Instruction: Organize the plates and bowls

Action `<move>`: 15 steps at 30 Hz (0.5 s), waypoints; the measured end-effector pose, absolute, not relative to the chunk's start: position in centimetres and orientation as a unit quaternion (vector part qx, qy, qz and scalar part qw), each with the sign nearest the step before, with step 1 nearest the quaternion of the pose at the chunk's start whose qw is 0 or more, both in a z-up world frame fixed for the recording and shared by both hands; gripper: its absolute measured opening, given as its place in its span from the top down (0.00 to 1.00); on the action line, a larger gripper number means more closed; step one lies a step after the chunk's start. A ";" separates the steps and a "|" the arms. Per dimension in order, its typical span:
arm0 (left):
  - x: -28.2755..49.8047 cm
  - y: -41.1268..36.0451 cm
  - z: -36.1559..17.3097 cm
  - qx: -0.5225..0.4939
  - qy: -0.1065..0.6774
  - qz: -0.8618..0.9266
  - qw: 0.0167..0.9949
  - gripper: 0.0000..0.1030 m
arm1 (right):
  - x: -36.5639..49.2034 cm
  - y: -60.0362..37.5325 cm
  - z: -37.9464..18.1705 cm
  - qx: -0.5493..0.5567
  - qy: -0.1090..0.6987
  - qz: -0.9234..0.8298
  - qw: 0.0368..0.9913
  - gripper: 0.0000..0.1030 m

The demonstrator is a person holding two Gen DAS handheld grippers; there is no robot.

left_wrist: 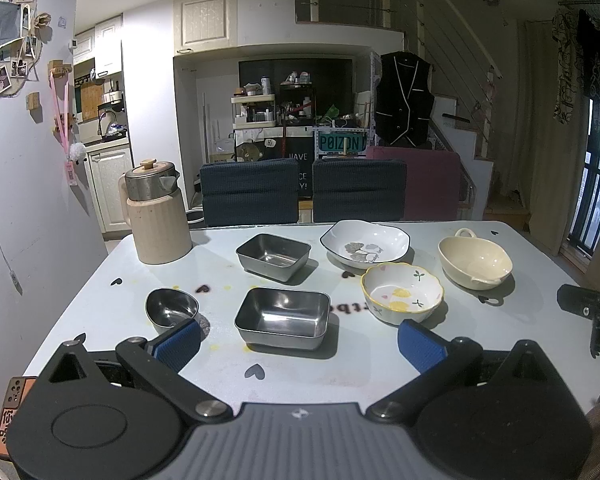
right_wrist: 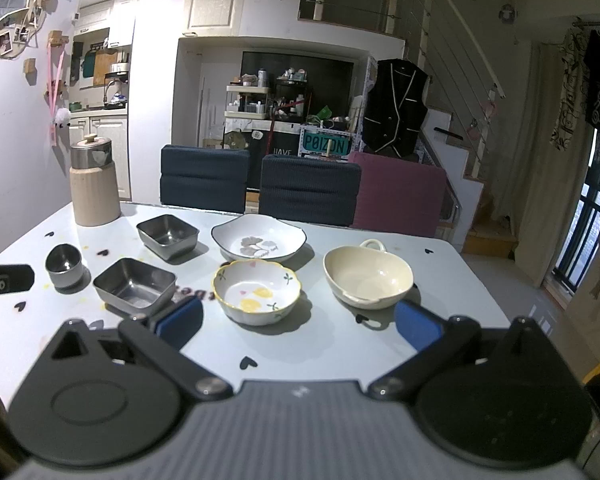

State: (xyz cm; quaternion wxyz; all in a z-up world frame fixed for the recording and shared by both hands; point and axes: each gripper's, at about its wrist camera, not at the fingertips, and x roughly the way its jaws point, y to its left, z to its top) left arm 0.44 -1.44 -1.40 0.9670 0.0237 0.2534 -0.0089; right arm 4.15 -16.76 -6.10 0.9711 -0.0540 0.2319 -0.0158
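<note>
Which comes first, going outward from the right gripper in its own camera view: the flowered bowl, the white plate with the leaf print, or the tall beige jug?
1. Flowered bowl, just ahead of the right gripper.
2. White plate, behind that bowl.
3. Beige jug, far left corner.

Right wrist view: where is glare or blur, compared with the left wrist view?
Right wrist view: glare whitens the flower bowl floor and the table near it. Left wrist view: dimmer and sharp, with the near steel tray casting a dark shadow toward the camera.
</note>
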 end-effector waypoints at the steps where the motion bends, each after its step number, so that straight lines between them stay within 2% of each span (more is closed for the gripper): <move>1: 0.5 -1.5 -1.5 0.024 0.253 -0.009 0.967 0.00 | 4.1 -16.8 -6.1 -0.054 0.232 -0.016 0.971 0.00; 15: 2.2 -1.3 -0.8 0.031 0.264 0.009 0.964 0.00 | 5.1 -16.9 -6.0 -0.047 0.242 -0.011 0.969 0.00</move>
